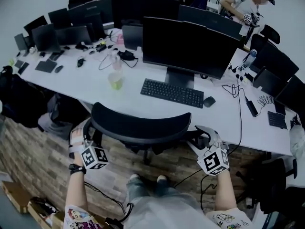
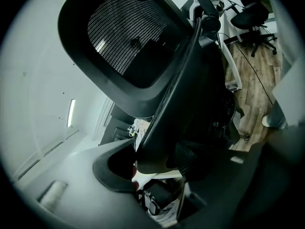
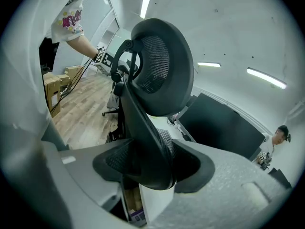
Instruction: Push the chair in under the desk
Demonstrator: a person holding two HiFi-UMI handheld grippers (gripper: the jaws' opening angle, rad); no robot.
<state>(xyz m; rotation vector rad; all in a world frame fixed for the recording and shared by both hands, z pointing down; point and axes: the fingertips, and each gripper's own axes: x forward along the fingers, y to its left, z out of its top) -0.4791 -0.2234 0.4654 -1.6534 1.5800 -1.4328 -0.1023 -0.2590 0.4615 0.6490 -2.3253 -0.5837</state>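
Left claw [image 1: 89,136] and right claw [image 1: 201,138] each pinch the chair [image 1: 140,123] backrest's ends, forearms [image 1: 76,190] reaching forward.

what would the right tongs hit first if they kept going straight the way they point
The chair: the right tongs are clamped on the edge of its back, so going on would just push it. Past the chair, the desk edge looks next, though depth is hard to judge.

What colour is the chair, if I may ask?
The chair is black, partly mesh; best in the right gripper view.
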